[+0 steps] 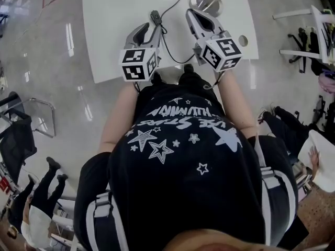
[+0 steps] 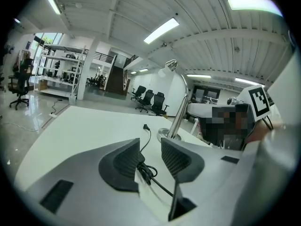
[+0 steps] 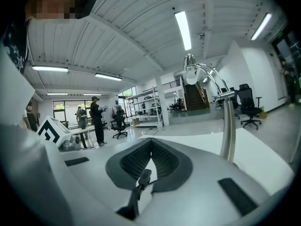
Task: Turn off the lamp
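As the left gripper (image 2: 150,149) gapes, shirt (image 1: 183,161) lettering blurs.

**Count of items.** One white worktop (image 1: 110,30) carries one lamp (image 1: 202,4) and one black cord (image 2: 146,172) with a single inline switch (image 1: 155,18). There are two tools, the left tool (image 1: 150,29) and the right tool (image 1: 197,15), each bearing one marker cube (two cubes in all: (image 1: 138,63), (image 1: 221,54)). Three black office chairs (image 2: 149,100) stand grouped in the left gripper view's background.
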The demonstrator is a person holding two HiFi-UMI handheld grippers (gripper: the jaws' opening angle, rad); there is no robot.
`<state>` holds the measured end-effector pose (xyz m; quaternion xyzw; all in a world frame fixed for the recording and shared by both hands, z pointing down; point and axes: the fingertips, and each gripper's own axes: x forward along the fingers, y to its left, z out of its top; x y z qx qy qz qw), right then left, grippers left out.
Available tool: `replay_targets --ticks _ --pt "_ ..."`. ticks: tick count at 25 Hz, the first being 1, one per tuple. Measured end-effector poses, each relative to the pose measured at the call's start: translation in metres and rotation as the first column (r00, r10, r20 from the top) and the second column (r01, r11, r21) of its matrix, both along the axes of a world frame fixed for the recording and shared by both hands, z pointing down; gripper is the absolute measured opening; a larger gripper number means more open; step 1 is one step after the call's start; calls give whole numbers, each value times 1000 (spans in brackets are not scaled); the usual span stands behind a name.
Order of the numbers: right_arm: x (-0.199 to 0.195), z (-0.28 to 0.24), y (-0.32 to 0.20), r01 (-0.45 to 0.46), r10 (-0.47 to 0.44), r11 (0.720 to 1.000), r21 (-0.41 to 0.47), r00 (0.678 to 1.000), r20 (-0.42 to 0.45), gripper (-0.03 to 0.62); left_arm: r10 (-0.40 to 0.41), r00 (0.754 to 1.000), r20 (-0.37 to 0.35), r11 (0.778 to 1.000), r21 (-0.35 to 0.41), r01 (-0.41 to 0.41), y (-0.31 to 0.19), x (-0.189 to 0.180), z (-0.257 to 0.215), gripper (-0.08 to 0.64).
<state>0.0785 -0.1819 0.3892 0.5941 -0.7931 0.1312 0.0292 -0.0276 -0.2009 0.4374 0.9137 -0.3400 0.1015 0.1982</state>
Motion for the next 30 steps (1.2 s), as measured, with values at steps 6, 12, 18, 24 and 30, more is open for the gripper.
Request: replay_targets --ticks 6,12,18,24,30 --pt "12 11 -23 87 -87 996 -21 996 21 6 -42 997 61 998 -40 45 -2 17 19 175" --pt "21 21 -41 177 -175 984 -37 983 46 6 -128 982 135 990 -45 136 -11 25 32 192" --pt "21 35 -45 266 -263 962 -62 963 59 6 -215 953 214 972 -45 229 -13 33 48 198" --pt "21 44 -50 324 -320 943 -77 945 67 6 -273 925 266 955 -42 294 -21 37 64 198" --pt "18 53 -57 388 -382 916 -105 922 71 6 -328 891 315 931 -53 361 -28 39 84 198"
